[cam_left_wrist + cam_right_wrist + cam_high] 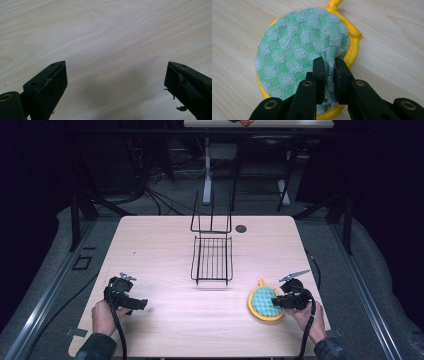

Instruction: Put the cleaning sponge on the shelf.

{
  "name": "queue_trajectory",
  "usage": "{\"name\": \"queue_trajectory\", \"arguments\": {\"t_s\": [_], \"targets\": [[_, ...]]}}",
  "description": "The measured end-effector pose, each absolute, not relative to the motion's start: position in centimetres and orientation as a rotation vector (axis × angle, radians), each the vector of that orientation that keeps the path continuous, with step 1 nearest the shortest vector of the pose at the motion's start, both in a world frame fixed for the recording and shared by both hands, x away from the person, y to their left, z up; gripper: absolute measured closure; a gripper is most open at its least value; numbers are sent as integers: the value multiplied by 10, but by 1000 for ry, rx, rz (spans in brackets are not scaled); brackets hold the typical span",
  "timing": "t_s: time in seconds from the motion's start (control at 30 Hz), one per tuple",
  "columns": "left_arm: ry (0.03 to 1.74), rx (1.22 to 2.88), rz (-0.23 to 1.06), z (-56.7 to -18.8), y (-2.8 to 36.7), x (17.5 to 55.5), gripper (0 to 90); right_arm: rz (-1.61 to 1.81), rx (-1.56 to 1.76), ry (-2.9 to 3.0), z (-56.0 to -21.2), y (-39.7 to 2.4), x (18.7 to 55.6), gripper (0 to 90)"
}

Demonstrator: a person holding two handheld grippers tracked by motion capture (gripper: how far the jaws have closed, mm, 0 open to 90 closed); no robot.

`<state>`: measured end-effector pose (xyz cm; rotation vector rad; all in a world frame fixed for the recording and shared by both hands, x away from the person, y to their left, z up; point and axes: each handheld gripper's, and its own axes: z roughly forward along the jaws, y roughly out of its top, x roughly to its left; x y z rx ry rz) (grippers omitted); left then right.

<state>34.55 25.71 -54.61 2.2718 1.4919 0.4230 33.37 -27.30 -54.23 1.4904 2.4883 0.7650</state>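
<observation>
From above, the sponge (265,303) lies near the table's (160,245) front right corner, well apart from the wire rack (212,259) — nothing moved yet, seemingly. The left gripper (116,82) gapes over bare wood. The right gripper (329,75) pinches the sponge's green mesh — grasp made, lift pending.

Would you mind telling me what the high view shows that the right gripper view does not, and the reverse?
High view: the black wire rack mid-table, a dark round spot beyond it, and the left gripper, apart from everything. Right gripper view: the right gripper pinching a fold of the pad's green checked mesh between nearly closed jaws, and the weave close up. Shared: the round yellow-rimmed scrubbing pad with its loop, lying on the wooden table, and the right gripper on it.
</observation>
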Motion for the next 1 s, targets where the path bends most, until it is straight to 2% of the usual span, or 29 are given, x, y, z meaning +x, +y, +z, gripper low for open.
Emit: {"name": "queue_trajectory", "arguments": {"t_s": [0.23, 0.87, 1.0], "targets": [[1478, 2250, 441, -544, 259, 345, 2, 808, 1455, 2479, -534, -274, 331, 844], [1465, 2254, 422, -544, 260, 348, 0, 889, 1422, 2444, -502, -279, 327, 848], [1462, 2240, 452, -540, 262, 348, 0, 892, 1388, 2438, -494, -276, 326, 847]]}}
